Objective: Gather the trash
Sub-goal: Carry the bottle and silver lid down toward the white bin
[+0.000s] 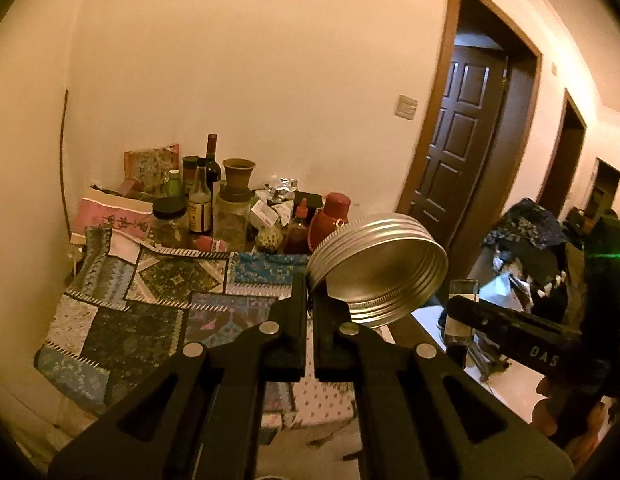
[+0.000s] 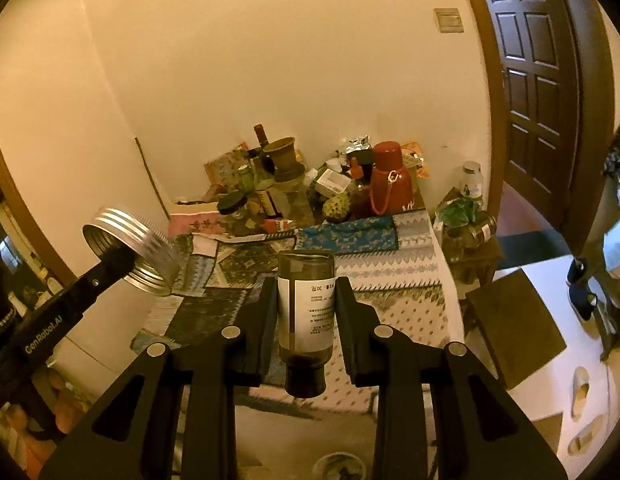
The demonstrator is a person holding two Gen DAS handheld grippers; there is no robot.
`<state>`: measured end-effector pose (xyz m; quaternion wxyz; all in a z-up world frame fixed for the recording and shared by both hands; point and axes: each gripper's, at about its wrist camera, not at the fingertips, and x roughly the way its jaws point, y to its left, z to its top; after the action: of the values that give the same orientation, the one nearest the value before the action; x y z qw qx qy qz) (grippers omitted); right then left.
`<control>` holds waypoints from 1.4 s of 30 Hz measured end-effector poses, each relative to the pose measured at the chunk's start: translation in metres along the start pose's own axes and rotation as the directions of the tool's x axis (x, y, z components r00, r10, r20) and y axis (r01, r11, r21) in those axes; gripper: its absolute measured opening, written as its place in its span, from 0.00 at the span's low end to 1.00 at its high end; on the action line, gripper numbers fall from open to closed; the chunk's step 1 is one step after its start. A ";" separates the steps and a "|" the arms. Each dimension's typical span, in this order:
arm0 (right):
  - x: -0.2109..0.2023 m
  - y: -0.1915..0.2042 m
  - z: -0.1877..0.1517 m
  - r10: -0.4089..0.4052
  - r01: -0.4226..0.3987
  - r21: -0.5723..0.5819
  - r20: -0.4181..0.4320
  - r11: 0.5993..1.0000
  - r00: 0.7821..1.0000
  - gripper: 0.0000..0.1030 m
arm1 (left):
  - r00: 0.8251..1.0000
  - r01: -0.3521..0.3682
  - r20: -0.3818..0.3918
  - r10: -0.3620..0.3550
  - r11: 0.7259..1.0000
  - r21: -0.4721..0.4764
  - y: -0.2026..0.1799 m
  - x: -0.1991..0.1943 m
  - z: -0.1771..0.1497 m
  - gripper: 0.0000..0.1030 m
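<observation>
Left wrist view: the left gripper (image 1: 308, 300) pinches the rim of a metal tin (image 1: 383, 266), held above a patchwork tablecloth (image 1: 150, 300). Right wrist view: the right gripper (image 2: 306, 300) clamps a small brown bottle (image 2: 306, 312), neck toward the camera, above the same table.

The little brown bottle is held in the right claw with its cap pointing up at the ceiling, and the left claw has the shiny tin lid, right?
Not quite. In the right wrist view, the brown bottle hangs upside down in the right claw, its cap pointing down. The left claw does pinch the tin lid.

Cream wall (image 1: 250, 60), dark panelled door (image 1: 465, 136) ajar, patchwork cloth (image 2: 389, 280) over table, warm light.
</observation>
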<state>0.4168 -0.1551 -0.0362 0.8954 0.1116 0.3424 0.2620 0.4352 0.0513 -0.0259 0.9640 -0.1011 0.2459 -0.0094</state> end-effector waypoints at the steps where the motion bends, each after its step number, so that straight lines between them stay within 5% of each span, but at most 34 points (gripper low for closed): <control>1: -0.004 0.006 -0.007 0.000 0.000 0.010 0.001 1.000 1.000 0.25 | 1.000 0.007 -0.002 -0.007 1.000 0.002 0.003 -0.009 -0.004 0.01; 11: -0.054 0.082 -0.088 -0.023 0.023 0.042 0.011 0.999 1.000 0.25 | 1.000 0.000 -0.018 0.001 1.000 0.024 0.056 -0.116 -0.065 0.01; 21: -0.091 0.114 -0.143 -0.081 0.083 0.066 -0.036 0.994 0.996 0.25 | 0.995 0.028 -0.092 -0.024 0.998 0.049 0.069 -0.166 -0.115 0.01; 32: -0.089 0.099 -0.175 -0.109 0.121 0.077 -0.143 0.990 0.984 0.25 | 0.973 0.026 -0.228 -0.022 0.999 0.018 0.064 -0.150 -0.161 0.01; 42: -0.025 0.045 -0.223 -0.095 0.135 0.109 -0.309 0.985 0.946 0.25 | 0.905 -0.041 -0.424 0.044 0.999 0.017 0.064 -0.069 -0.234 0.01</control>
<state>0.2334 -0.1263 -0.1700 0.8371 0.1076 0.4975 0.2005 0.2610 0.0745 -0.2075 0.8879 -0.0876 0.4515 -0.0112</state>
